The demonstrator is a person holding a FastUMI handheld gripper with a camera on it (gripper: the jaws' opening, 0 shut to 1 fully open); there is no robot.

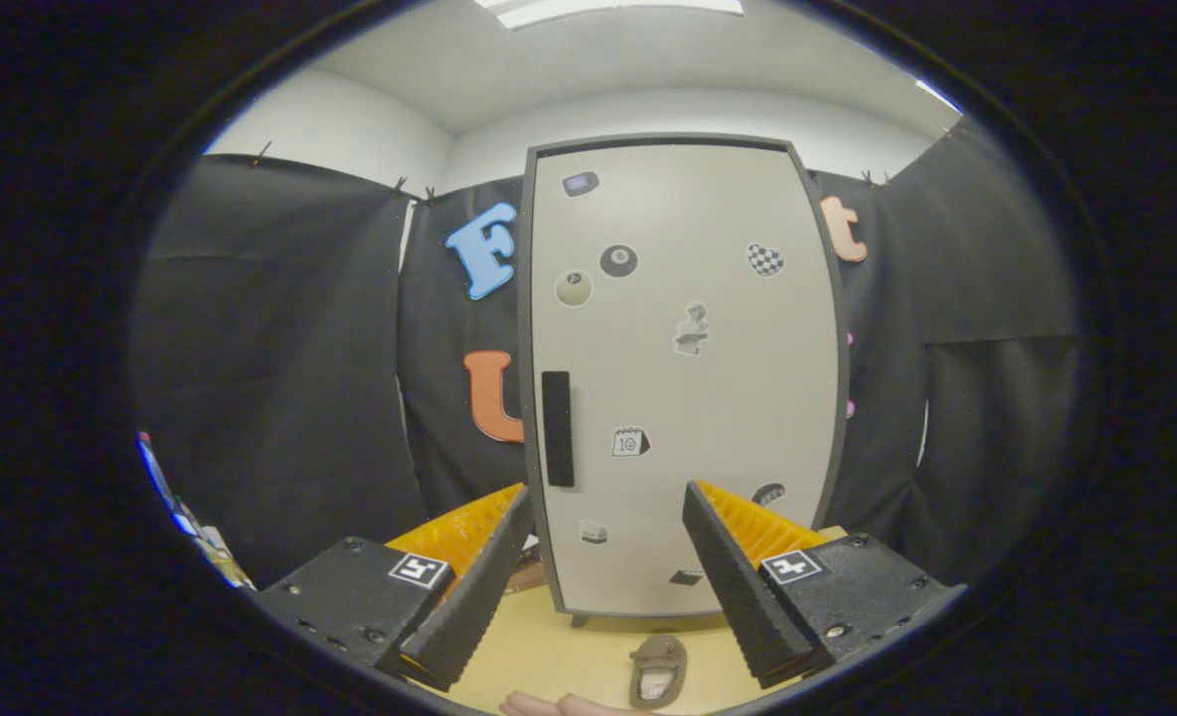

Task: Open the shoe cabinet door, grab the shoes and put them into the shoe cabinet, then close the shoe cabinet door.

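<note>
- Black cloth hangs all round the booth, with a white wall and ceiling above it and a pale wooden table underneath.
- On that table stands the shoe cabinet, upright and straight ahead of me, beyond my fingers.
- Its light grey door is closed, sitting flush inside the darker frame.
- A dark vertical handle runs down the door near its left edge, about halfway up.
- Small stickers are scattered over the door: two billiard balls near the top, a chequered heart, a calendar page and a few more I cannot make out.
- My claw is spread wide and grasps nothing; the cabinet's lower half shows in the gap between my two fingers.
- My left fingertip sits just below the handle in the picture; whether it is close to the door I cannot tell.
- One brownish shoe lies flat on the table in front of the cabinet, near me, between my fingers and below them.
- A bit of a person's hand shows beside the shoe.
</note>
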